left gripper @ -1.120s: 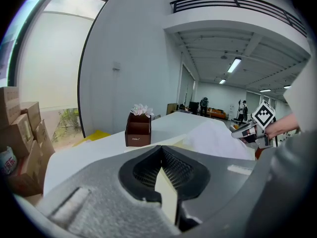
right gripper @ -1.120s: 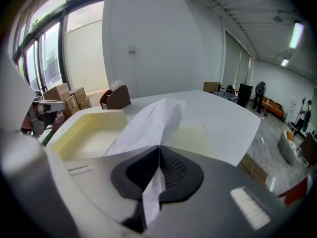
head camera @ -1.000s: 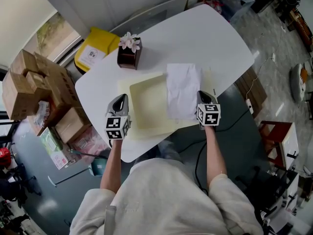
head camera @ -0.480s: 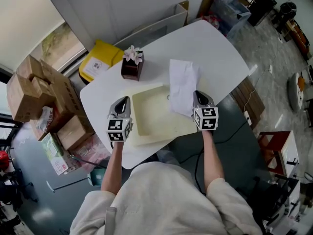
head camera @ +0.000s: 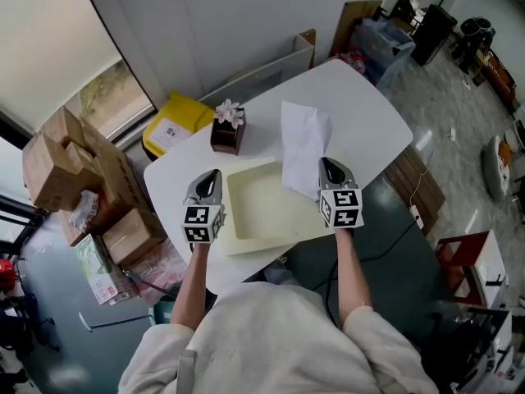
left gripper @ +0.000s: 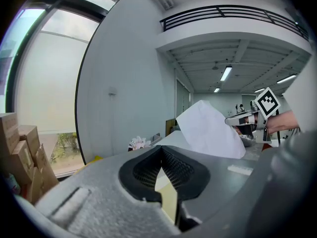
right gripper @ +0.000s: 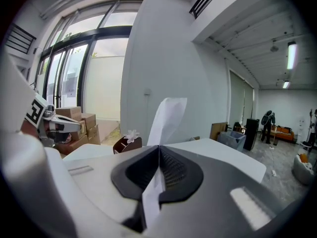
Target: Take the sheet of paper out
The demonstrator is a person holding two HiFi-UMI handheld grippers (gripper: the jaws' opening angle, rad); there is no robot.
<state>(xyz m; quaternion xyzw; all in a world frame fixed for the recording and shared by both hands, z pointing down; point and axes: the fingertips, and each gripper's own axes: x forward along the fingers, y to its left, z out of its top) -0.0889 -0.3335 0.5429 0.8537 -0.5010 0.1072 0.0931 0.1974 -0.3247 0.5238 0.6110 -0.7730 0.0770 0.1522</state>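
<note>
A white sheet of paper [head camera: 302, 144] stands up from my right gripper [head camera: 326, 167], which is shut on its lower edge. In the right gripper view the paper [right gripper: 165, 119] rises from between the closed jaws. A cream folder [head camera: 261, 212] lies open over the near edge of the white table [head camera: 361, 97]. My left gripper [head camera: 209, 179] is shut on the folder's left edge, and a cream strip of the folder [left gripper: 169, 198] shows between its jaws. In the left gripper view the lifted paper [left gripper: 210, 130] and the right gripper [left gripper: 246, 120] are off to the right.
A brown box with a pink flower [head camera: 227, 130] stands at the table's far side. Cardboard boxes [head camera: 74, 171] and a yellow bin [head camera: 175, 125] sit on the floor at the left. A red-and-white stool [head camera: 467, 261] stands at the right.
Both grippers have risen. The right one has lifted the paper off the folder, so the sheet now stands more upright. The left one has kept its hold on the folder's edge.
</note>
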